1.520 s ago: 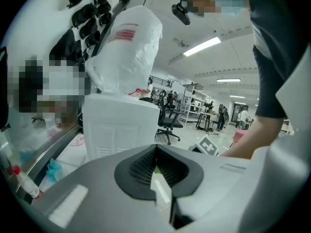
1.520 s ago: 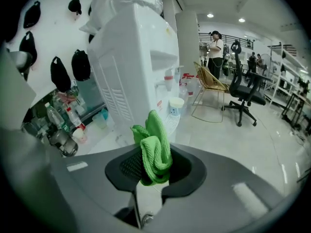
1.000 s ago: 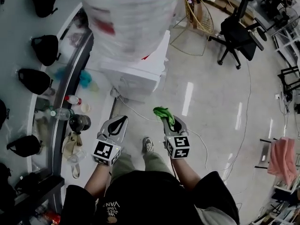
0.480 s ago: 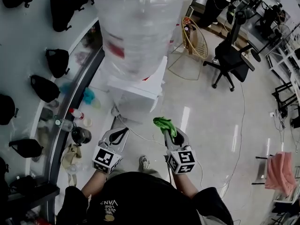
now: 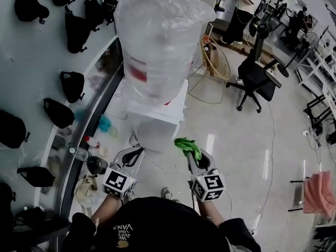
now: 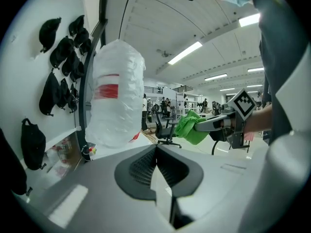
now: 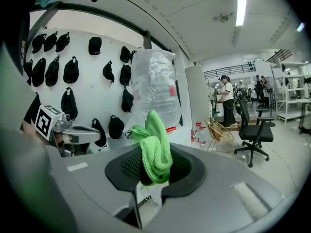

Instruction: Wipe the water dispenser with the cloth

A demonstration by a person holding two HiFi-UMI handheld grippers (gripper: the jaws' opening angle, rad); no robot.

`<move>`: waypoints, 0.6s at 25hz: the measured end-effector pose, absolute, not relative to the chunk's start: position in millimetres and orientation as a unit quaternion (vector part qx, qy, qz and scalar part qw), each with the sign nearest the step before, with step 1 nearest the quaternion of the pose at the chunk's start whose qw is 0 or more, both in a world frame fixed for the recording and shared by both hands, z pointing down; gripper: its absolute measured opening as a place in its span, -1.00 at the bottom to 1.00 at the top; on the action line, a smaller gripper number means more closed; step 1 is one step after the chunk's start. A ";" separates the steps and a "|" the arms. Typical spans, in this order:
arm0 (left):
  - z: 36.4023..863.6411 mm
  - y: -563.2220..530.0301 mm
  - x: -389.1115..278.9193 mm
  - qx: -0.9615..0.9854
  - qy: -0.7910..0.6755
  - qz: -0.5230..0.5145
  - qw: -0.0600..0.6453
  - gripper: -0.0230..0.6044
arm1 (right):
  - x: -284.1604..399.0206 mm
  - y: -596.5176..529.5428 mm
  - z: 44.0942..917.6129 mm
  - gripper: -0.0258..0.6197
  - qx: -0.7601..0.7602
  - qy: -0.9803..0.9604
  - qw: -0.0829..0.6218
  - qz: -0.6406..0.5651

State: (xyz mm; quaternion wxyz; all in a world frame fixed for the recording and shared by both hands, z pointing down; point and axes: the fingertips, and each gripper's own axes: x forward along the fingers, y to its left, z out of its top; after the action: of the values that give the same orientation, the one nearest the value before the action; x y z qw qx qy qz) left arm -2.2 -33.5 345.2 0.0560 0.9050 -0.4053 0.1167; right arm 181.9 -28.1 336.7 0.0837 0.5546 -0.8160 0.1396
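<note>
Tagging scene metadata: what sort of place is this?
Probably an open-plan office or lab: a water dispenser by the wall, a black swivel chair on the glossy floor, a person standing further back.

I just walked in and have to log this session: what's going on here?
A person stands facing a white water dispenser topped with a plastic-wrapped bottle, with a gripper in each hand. The right gripper is shut on a green cloth, raised toward the dispenser but apparently short of touching it. The left gripper is shut with nothing between its jaws, held alongside. Wiping has not yet begun.
</note>
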 end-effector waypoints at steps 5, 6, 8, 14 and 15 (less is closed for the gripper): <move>338.0 -33.0 -8.4 0.904 -0.407 0.118 0.052 -0.92 | 177.1 -28.1 335.1 -0.64 0.549 -0.819 0.092 0.142; 337.4 -33.1 -9.5 0.904 -0.408 0.117 0.051 -0.92 | 176.2 -28.8 334.6 -0.64 0.548 -0.819 0.094 0.140; 335.7 -33.7 -10.9 0.903 -0.410 0.116 0.049 -0.92 | 173.9 -30.9 332.9 -0.64 0.545 -0.822 0.095 0.135; 330.3 -31.9 -10.5 0.900 -0.414 0.127 0.038 -0.92 | 169.2 -33.4 329.6 -0.64 0.536 -0.829 0.085 0.135; 328.9 -31.7 -9.4 0.901 -0.414 0.126 0.035 -0.92 | 169.2 -33.5 329.8 -0.64 0.534 -0.831 0.084 0.134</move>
State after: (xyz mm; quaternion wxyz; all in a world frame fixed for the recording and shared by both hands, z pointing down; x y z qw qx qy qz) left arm -9.4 -31.7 328.9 0.0350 0.9007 -0.4142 0.1264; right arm 169.2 -33.5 329.8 0.0840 0.5335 -0.8309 0.1338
